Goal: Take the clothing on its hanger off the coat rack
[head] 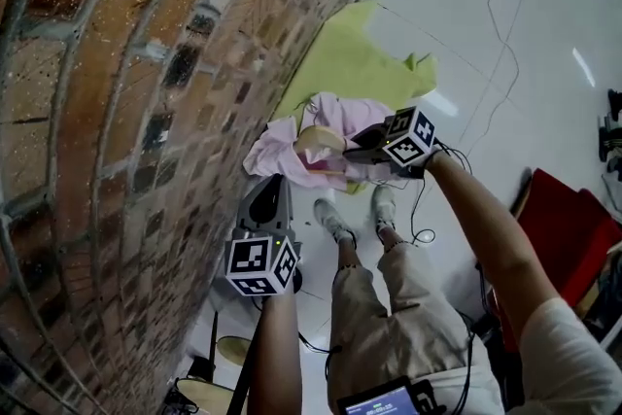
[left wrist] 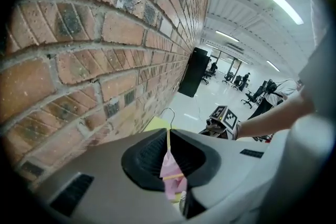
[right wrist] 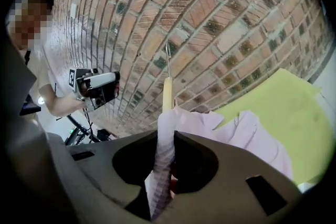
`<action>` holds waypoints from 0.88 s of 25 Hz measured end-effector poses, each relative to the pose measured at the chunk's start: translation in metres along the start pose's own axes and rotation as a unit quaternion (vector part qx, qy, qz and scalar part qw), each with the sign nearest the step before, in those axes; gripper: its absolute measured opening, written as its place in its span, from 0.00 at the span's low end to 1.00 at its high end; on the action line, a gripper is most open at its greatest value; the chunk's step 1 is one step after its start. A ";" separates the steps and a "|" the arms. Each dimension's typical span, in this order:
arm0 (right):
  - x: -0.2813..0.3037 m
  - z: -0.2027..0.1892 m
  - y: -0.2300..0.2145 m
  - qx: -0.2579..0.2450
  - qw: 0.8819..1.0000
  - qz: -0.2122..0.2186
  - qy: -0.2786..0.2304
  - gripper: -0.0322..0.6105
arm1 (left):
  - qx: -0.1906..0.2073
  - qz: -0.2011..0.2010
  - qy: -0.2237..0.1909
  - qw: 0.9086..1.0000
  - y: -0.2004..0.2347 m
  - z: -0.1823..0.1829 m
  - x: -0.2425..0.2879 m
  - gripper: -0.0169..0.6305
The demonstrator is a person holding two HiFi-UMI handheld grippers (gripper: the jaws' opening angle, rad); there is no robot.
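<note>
Head view has my right gripper (head: 348, 149) at about 1 o'clock from my left gripper (head: 274, 185). The right jaws are clamped on a fold of the pink garment (head: 282, 158) just under the neck of the wooden hanger (head: 316, 139). I hold it there, I think, so cloth and hanger travel as one piece and the garment cannot slide off. In the right gripper view the hook (right wrist: 168, 57) stands bare against the brick wall (head: 117, 112) at 12 o'clock, caught on nothing. So I judge the clothing already off the rack, hanging in the air above the yellow-green sheet (head: 355, 63) on the floor (head: 515, 24), which may be where it is meant to land. My left gripper carries nothing. Its jaws are drawn almost together, leaving a slit through which the hanger shows at 12 o'clock, apart from it; it probably waits low to steady the hem. The fold hides whether my right jaws bite the wood as well as the cloth, and the hanger's shoulders are buried under fabric. I cannot pick out the coat rack with any certainty; dark shapes at 7 o'clock in the head view are too dim to name.
</note>
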State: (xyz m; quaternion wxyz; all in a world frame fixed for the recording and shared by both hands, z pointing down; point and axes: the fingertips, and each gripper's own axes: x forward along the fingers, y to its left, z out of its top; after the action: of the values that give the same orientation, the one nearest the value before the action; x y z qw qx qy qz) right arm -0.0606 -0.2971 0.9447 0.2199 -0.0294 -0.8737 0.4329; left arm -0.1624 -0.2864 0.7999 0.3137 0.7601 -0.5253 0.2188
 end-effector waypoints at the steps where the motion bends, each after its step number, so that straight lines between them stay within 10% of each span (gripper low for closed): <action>1: 0.005 -0.003 -0.006 0.006 1.000 0.000 0.000 0.11 | -0.004 0.002 0.002 1.000 0.004 -0.005 0.001 0.07; 22: 0.072 -0.064 -0.164 0.123 0.988 -0.087 -0.033 0.12 | 0.004 -0.011 0.028 1.000 0.040 -0.081 0.024 0.07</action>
State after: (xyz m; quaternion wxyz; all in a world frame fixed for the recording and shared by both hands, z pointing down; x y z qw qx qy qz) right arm -0.0762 -0.3342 1.1309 0.2297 0.0885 -0.8196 0.5174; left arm -0.1914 -0.2553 0.8831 0.3276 0.7606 -0.5073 0.2385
